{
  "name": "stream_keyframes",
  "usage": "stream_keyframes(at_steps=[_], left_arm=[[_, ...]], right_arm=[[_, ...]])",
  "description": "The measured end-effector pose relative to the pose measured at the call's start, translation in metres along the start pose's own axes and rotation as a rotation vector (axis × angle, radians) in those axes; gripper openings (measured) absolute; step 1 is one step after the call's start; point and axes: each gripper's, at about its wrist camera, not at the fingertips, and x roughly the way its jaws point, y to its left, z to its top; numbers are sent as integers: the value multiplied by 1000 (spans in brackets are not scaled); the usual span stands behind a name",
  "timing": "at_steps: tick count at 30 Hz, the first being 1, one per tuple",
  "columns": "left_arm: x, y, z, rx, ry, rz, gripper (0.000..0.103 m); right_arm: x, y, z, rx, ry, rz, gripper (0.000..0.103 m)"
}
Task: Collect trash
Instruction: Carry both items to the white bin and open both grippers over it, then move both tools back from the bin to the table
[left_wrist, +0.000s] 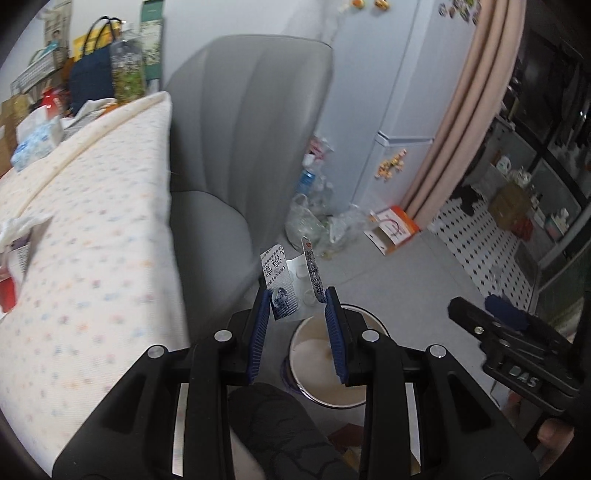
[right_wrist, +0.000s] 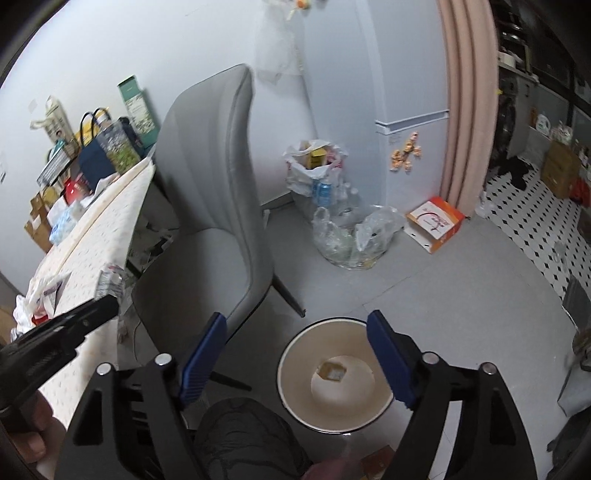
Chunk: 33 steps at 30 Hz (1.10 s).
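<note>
Now the left gripper (left_wrist: 297, 299) is clamped on a crumpled packet (left_wrist: 280, 286), held just above the far rim of the bin (left_wrist: 314, 391), which stands on open grey floor to the right of the chair (left_wrist: 243, 147). Nearby, the right gripper (right_wrist: 295, 325) has its jaws wide apart with nothing between them, over the bin, where one small scrap (right_wrist: 332, 371) lies at the bottom.

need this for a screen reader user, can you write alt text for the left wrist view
The left gripper pinches a crumpled white printed wrapper above a round white bin on the grey floor. A grey chair and a table with a dotted cloth stand to the left, clear trash bags sit by the far wall, and the right gripper shows at the right edge.
</note>
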Motion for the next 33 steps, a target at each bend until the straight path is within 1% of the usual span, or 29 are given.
stream_keyframes(at_steps=[4, 7, 11, 13, 14, 15, 16, 17, 18, 19, 22, 25, 30, 33], left_arm=[[16, -24, 3, 33, 29, -32, 31], [28, -43, 4, 53, 52, -55, 32], [40, -64, 5, 73, 83, -93, 34], [44, -72, 6, 74, 88, -129, 43], [44, -75, 7, 79, 88, -127, 50], [42, -77, 8, 86, 77, -111, 68], [37, -79, 8, 88, 62, -104, 82], [32, -78, 8, 88, 43, -100, 86], [27, -75, 9, 85, 21, -99, 93], [22, -72, 10, 79, 6, -96, 96], [8, -57, 15, 46, -17, -92, 96], [-12, -37, 20, 3, -62, -66, 98], [-57, 1, 22, -64, -178, 6, 97], [-81, 25, 21, -103, -229, 39, 98]], right_arm=[[-13, -30, -2, 47, -9, -25, 84], [-28, -51, -1, 81, -43, -54, 88], [-40, -73, 0, 126, -72, -69, 90], [-43, -82, -1, 139, -81, -82, 91], [-44, -85, -2, 144, -81, -88, 92], [-44, -88, -2, 148, -81, -95, 94], [-44, -89, -2, 152, -82, -100, 96], [-44, -91, -2, 154, -83, -101, 96], [-42, -90, -3, 155, -81, -102, 96], [-41, -88, -3, 153, -78, -101, 96], [-38, -79, -5, 143, -72, -86, 96], [-37, -61, -6, 117, -78, -64, 96], [-43, -23, -7, 69, -100, 37, 96], [-51, 7, -9, 2, -127, 83, 96]])
